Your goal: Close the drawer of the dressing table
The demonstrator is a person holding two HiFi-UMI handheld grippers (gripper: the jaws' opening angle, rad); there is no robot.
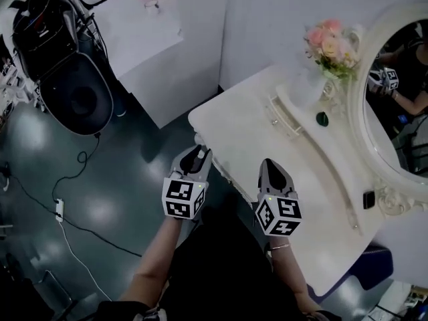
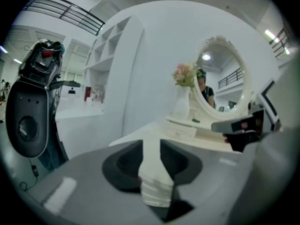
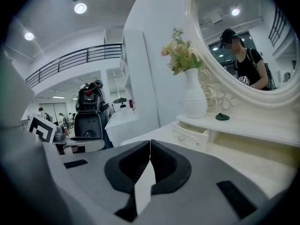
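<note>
1. Logging the drawer [image 3: 190, 134] first: it is sitting under the raised shelf [image 3: 253, 125] at the back of the desk [image 1: 267, 146], just below the vase [image 3: 195, 97]. It is standing pulled out a little, with its open top showing.
2. I am holding the right gripper [image 1: 270, 164] over the desk's front half, aiming roughly toward that drawer front. Its jaws are pressing together on nothing, which I judge suits a flat push better than a pinch.
3. The left gripper [image 1: 199, 152] is hovering by the desk's front left corner, well apart from the drawer. Its jaws are standing apart and clamping nothing that I can confirm.
4. A pale ribbed shape is showing in the gap between the left jaws. I am guessing it is carved desk edging, but I am failing to tell whether either jaw is touching it.
5. The head view is giving only the drawer's outline, washed out against the white top, so I am not judging how far out it is standing.
6. The mirror [image 1: 401, 99] is running off the head view's right side, and the desk's near right corner is being cut off at the bottom.
</note>
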